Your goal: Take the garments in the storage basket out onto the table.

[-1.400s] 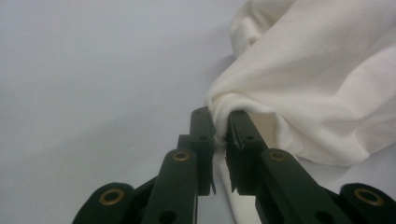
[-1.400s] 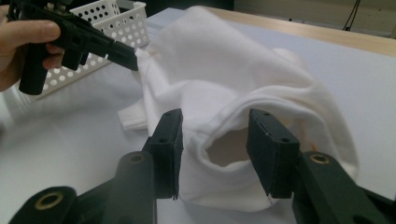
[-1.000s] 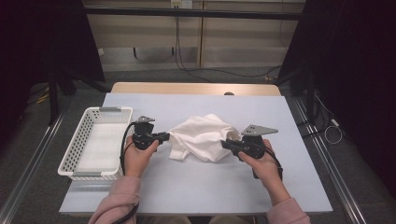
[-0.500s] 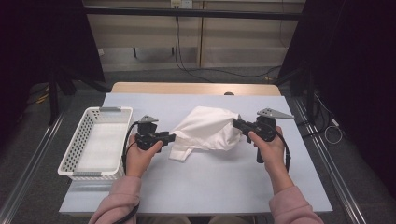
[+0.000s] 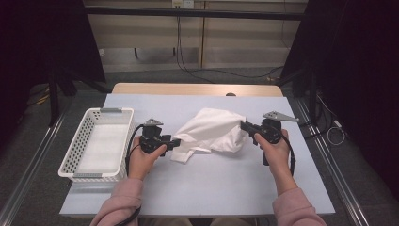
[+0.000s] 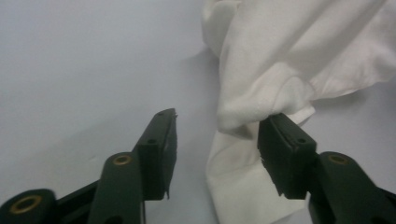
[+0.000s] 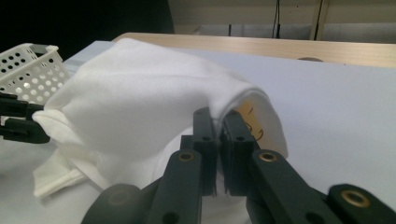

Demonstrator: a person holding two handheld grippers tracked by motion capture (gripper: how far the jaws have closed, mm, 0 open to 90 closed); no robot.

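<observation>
The white garment [image 5: 211,135] lies bunched in the middle of the blue table [image 5: 211,188], between the two grippers and well apart from the white basket [image 5: 77,149] at the left. The right gripper [image 5: 244,125] is clenched on a fold at the cloth's right edge and holds that edge lifted off the table, so the fabric drapes down toward the left. The left gripper [image 6: 217,135] has just been opening its jaws; in the left gripper view they stand parted, one pad touching a hem fold of the garment [image 6: 280,70] but no longer pinching it.

The step looks like re-gripping to spread the cloth. To do it well, the person should keep the right pinch firm and steady — any slack there lets the lifted edge sag — and guide the left jaws to a single layer at a corner or hem, not a thick bunch. Then close fully before pulling the hands apart, keeping the cloth low over the table
</observation>
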